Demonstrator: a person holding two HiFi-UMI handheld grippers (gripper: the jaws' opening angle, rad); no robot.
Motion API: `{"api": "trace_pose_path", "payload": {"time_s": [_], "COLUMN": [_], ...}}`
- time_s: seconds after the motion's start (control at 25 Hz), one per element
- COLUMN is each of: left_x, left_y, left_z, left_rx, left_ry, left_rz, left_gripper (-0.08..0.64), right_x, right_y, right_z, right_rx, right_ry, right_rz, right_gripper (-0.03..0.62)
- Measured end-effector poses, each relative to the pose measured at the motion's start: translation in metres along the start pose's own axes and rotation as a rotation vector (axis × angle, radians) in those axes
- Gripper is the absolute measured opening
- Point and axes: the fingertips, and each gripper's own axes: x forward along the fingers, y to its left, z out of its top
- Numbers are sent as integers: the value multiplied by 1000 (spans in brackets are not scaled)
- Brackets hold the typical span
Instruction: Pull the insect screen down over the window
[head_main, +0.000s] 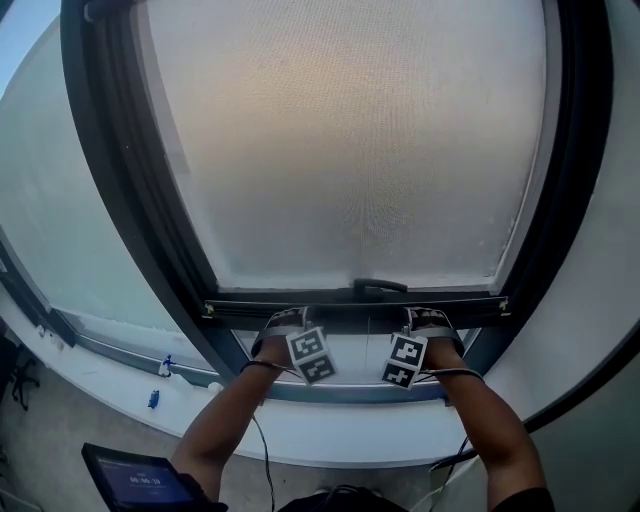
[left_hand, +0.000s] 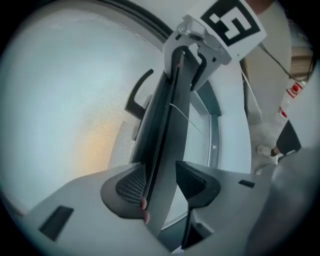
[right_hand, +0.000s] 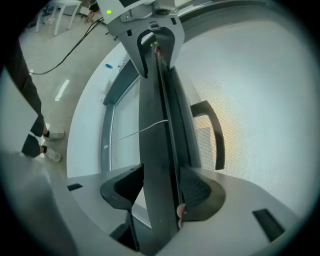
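Observation:
The insect screen (head_main: 350, 150) covers most of the window, and its dark bottom bar (head_main: 350, 305) lies just above the lower frame, with a small handle (head_main: 378, 288) at its middle. My left gripper (head_main: 283, 320) sits on the bar left of the handle. In the left gripper view it (left_hand: 162, 187) is shut on the bar (left_hand: 165, 125), with both pads against it. My right gripper (head_main: 430, 318) sits right of the handle. In the right gripper view it (right_hand: 162, 192) straddles the bar (right_hand: 157, 130); the screen-side pad touches the bar and the other pad stands just off it.
The dark window frame (head_main: 130, 200) runs up both sides. A white sill (head_main: 120, 375) curves below with small blue bits on it. A tablet (head_main: 140, 480) lies at the lower left. Cables hang from both arms. A person's legs (right_hand: 35, 115) stand on the floor.

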Motion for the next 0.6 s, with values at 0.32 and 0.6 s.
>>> {"api": "trace_pose_path", "payload": {"time_s": [0.32,0.6], "left_x": [-74,-127], "left_y": [4,-18], "left_z": [25,50], "left_rx": [-407,-663], "left_ry": [-260,-444], "left_rz": [68,136], "left_gripper": [2,2], "right_x": [-72,-134], "right_y": [-9,-16], "right_z": [19,25], "right_rx": [522,766], "right_ry": [-304,-483], "right_rz": [-93,-236], "right_gripper": [124,5]}}
